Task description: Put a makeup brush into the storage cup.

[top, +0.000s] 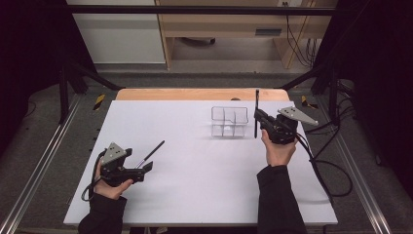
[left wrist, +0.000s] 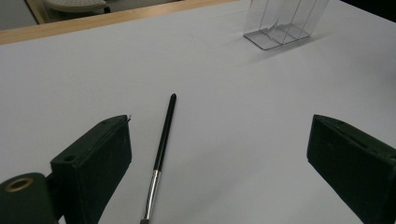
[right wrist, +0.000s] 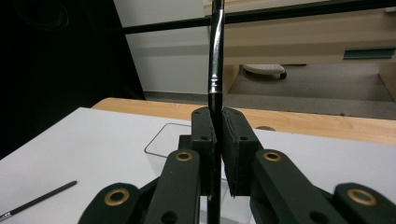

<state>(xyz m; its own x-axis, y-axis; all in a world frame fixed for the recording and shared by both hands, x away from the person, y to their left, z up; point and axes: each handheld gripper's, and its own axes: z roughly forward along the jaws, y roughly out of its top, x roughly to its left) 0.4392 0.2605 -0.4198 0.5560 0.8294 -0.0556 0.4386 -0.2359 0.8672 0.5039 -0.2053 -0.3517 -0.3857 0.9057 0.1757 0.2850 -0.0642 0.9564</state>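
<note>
Here my right claw (right wrist: pixel 218 154) pinches a brush (right wrist: pixel 215 56) upright beside the clear box (top: pixel 229 121); my left claw (left wrist: pixel 219 163) is spread over another brush (left wrist: pixel 161 154) on the worktop (top: pixel 195 165).

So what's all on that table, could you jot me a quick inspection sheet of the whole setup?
Surface: white table, wooden far edge.
Job's things: clear divided holder; one brush lying flat; another upright brush.
Clutter: nothing seen.
Grippers: left gripper open around the lying brush; right gripper shut on the upright brush beside the holder.
Cables: black cable trailing off the right gripper.
Surroundings: dark frame, wooden desk behind.
</note>
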